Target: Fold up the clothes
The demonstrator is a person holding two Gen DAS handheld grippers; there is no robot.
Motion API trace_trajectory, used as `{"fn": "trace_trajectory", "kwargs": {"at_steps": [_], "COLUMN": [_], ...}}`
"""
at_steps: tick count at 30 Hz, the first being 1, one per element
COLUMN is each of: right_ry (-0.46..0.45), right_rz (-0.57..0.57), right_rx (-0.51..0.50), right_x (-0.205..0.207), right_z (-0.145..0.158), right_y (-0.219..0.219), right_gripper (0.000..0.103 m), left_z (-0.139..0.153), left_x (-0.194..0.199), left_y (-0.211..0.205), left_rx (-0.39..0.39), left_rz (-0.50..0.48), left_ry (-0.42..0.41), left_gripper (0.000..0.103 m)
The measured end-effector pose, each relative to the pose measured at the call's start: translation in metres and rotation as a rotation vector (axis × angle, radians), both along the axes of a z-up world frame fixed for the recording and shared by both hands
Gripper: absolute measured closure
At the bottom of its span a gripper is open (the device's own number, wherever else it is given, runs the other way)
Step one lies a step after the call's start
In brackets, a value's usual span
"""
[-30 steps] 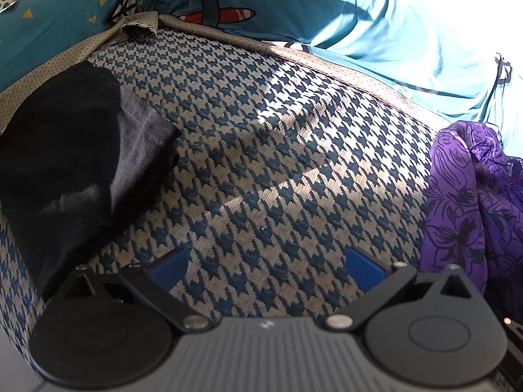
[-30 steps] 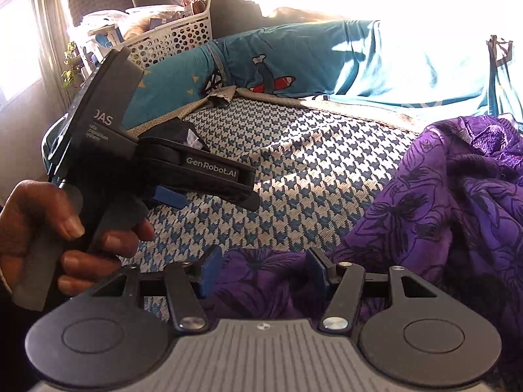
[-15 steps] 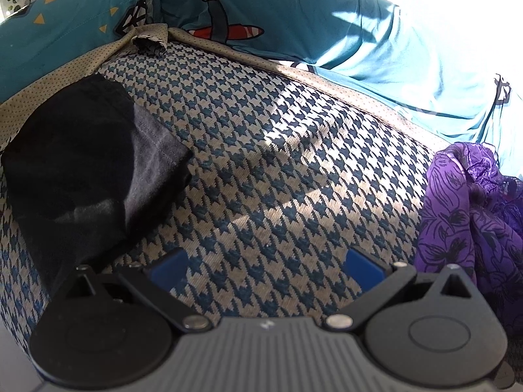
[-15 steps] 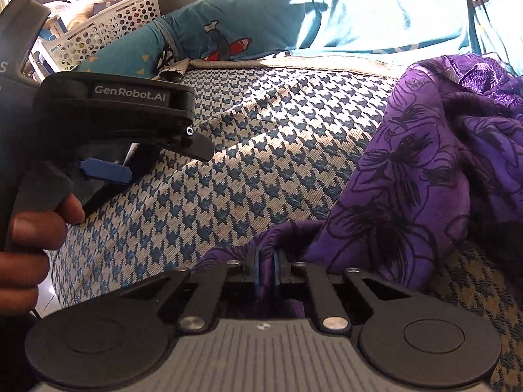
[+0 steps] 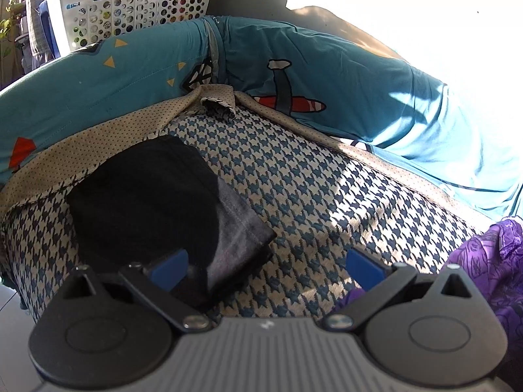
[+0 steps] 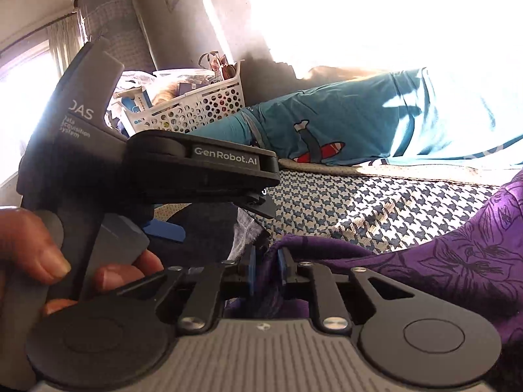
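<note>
A purple flowered garment [image 6: 457, 254] lies bunched on the right of the houndstooth bed cover [image 5: 310, 179]. One fold of it sits pinched between the pads of my right gripper [image 6: 266, 269], whose jaws are opening slightly. The same garment [image 5: 483, 261] shows at the right edge of the left wrist view. My left gripper [image 5: 266, 268] is open and holds nothing, hovering above the cover. A folded black garment [image 5: 147, 202] rests under its left finger. In the right wrist view a hand [image 6: 49, 261] holds that gripper, its fingers [image 6: 228, 166] just left of my right one.
Teal pillows with a plane print [image 5: 327, 65] line the far side of the bed. A white perforated laundry basket [image 5: 137, 9] full of things stands behind them. The bed's edge drops off at the near left. Strong sunlight washes out the upper right.
The right jaws closed on the purple fold and carried it left, close to the left gripper. The left gripper rose and tilted up, bringing the basket into view.
</note>
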State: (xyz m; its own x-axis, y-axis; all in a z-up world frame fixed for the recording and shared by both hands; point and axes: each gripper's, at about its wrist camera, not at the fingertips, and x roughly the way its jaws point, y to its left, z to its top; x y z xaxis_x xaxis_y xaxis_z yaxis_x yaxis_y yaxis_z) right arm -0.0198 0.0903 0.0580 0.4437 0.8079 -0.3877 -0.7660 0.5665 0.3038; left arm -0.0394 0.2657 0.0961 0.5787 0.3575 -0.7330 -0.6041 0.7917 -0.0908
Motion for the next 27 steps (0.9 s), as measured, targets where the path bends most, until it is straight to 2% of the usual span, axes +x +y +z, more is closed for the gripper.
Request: {"fn": "trace_trajectory", "kwargs": {"at_steps": [1, 2, 11, 17, 23, 27], "right_ry": [-0.009, -0.012, 0.038, 0.041, 0.052, 0.057], "right_rz": [0.001, -0.002, -0.131, -0.197, -0.254, -0.293], "right_rx": [-0.008, -0.018, -0.085, -0.136, -0.183, -0.212], "right_x": [-0.001, -0.001, 0.011, 0.008, 0.005, 0.005], "right_z": [0.0, 0.001, 0.012, 0.015, 0.014, 0.014], "right_y": [0.003, 0.003, -0.039, -0.073, -0.102, -0.122], "right_gripper": [0.067, 0.065, 0.065, 0.059, 0.056, 0.055], "left_z": [0.0, 0.001, -0.002, -0.004, -0.014, -0.02], "left_x": [0.0, 0.0, 0.007, 0.017, 0.026, 0.028], "left_y": [0.0, 0.0, -0.03, -0.07, -0.11, -0.133], "left_rx": [0.001, 0.002, -0.004, -0.001, -0.017, 0.01], "left_rz": [-0.004, -0.008, -0.083, -0.195, -0.305, -0.356], "left_ry": [0.001, 0.001, 0.003, 0.011, 0.052, 0.083], "left_gripper": [0.0, 0.0, 0.0, 0.0, 0.0, 0.0]}}
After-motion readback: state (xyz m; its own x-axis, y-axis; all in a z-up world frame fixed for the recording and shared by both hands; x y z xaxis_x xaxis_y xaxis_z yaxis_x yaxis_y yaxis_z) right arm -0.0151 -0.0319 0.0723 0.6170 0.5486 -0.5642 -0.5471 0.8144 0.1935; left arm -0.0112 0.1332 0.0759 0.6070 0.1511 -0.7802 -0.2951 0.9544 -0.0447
